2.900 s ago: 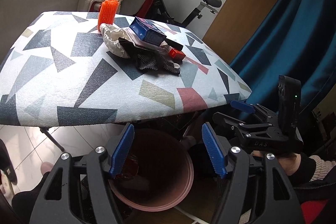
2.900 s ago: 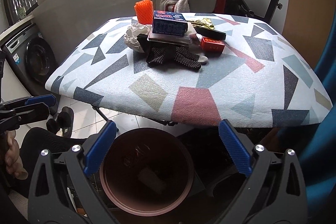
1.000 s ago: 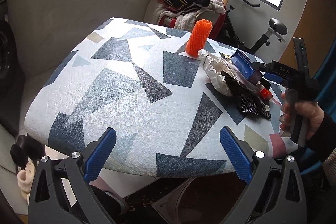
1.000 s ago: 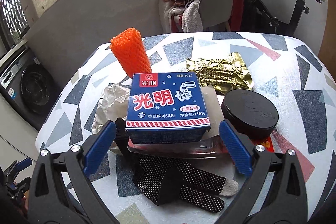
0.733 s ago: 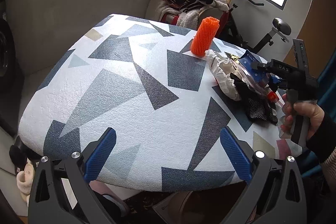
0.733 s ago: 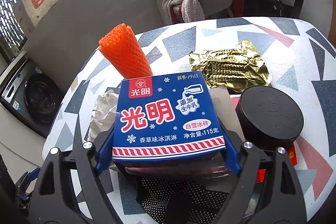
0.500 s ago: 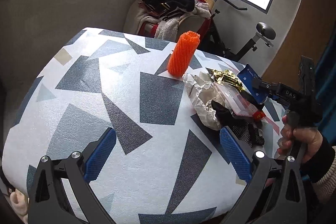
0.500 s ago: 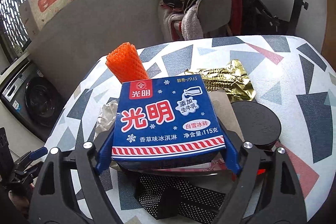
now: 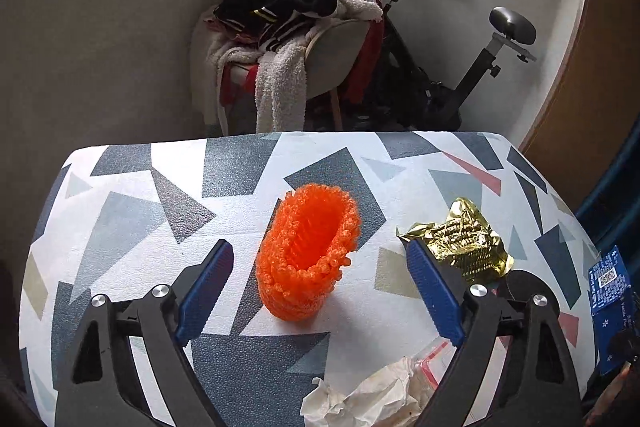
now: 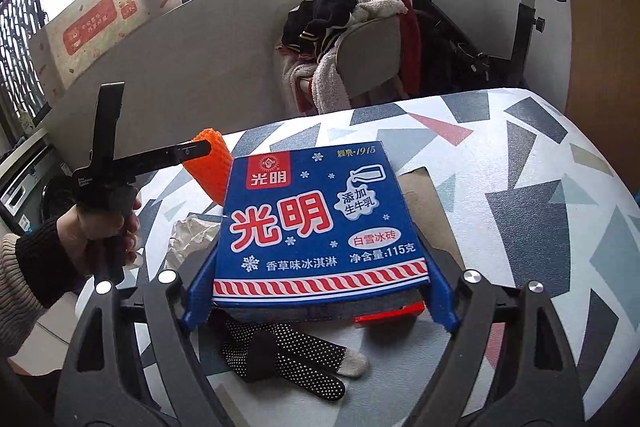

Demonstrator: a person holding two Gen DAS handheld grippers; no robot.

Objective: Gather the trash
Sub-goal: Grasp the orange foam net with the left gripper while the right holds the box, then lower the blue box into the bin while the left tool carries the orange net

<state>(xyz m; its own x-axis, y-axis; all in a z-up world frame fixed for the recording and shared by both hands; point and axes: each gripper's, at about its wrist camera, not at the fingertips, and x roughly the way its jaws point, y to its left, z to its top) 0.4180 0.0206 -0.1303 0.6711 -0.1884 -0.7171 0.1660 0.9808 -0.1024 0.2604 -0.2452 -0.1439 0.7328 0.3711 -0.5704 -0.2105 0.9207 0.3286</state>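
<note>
Between the right tongs (image 10: pixel 320 301), clamped: blue 光明 box (image 10: pixel 316 219), "115克"; left tongs (image 9: pixel 320 291) gape around orange net (image 9: pixel 306 253).

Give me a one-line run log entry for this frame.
left gripper: open, around orange foam net | right gripper: shut on blue ice cream box, lifted | table: black dotted glove, gold wrapper

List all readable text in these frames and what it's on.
Blue carton in the right gripper:
"光明"
"添加生牛乳"
"白雪冰砖"
"净含量:115克"
"香草味冰淇淋"
"1915"
Carton's side panel, left view: QR code; print too small.
Window poster: blurred.
Left gripper label: unreadable.
</note>
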